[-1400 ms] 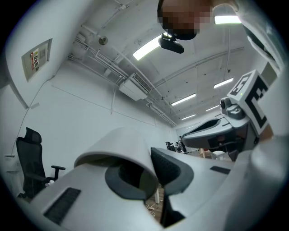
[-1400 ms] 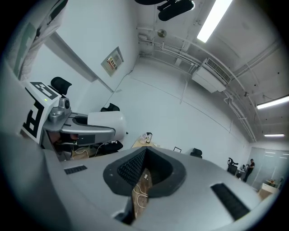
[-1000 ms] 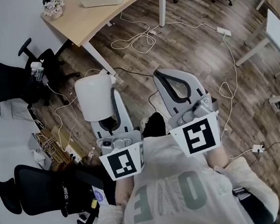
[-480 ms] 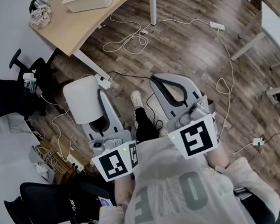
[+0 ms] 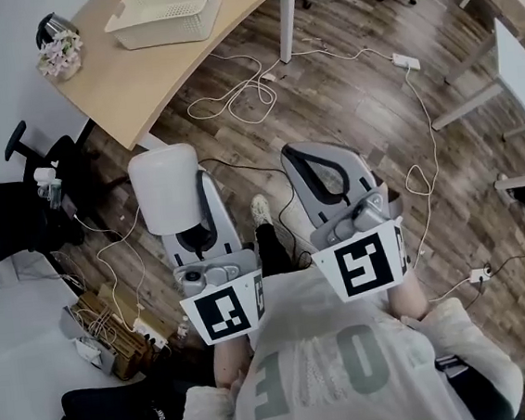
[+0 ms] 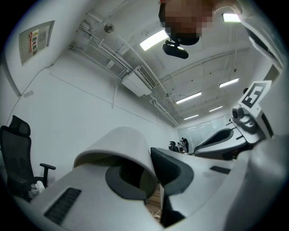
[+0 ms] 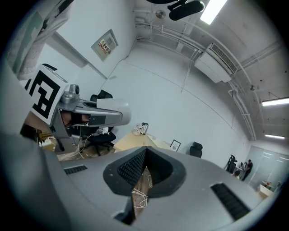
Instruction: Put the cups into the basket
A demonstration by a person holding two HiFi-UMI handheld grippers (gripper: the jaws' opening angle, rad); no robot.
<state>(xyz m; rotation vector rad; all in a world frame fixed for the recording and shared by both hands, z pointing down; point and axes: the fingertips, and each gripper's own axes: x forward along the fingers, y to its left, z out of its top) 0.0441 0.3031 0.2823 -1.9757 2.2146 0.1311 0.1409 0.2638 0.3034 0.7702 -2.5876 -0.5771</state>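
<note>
A white cup [image 5: 165, 188] is held upside-down-looking in my left gripper [image 5: 193, 200], whose jaws are shut on the cup's wall. In the left gripper view the cup [image 6: 118, 145] fills the space at the jaws of the left gripper [image 6: 148, 168], its rim toward the camera. My right gripper [image 5: 324, 159] is held beside it, shut with nothing between its pads; the right gripper [image 7: 143, 155] shows only floor behind its tips. The cream basket [image 5: 157, 26] stands on the wooden desk [image 5: 137, 82] ahead, well beyond both grippers.
White cables [image 5: 236, 91] and a power strip [image 5: 405, 61] lie on the wood floor between me and the desk. Black office chairs [image 5: 7, 222] stand at the left, a flower pot [image 5: 56, 56] on the desk's left end, white desk legs [image 5: 461, 104] at the right.
The desk and basket have slid down into the head view, with more of the basket showing. Both grippers keep their places, the left still holding the cup.
</note>
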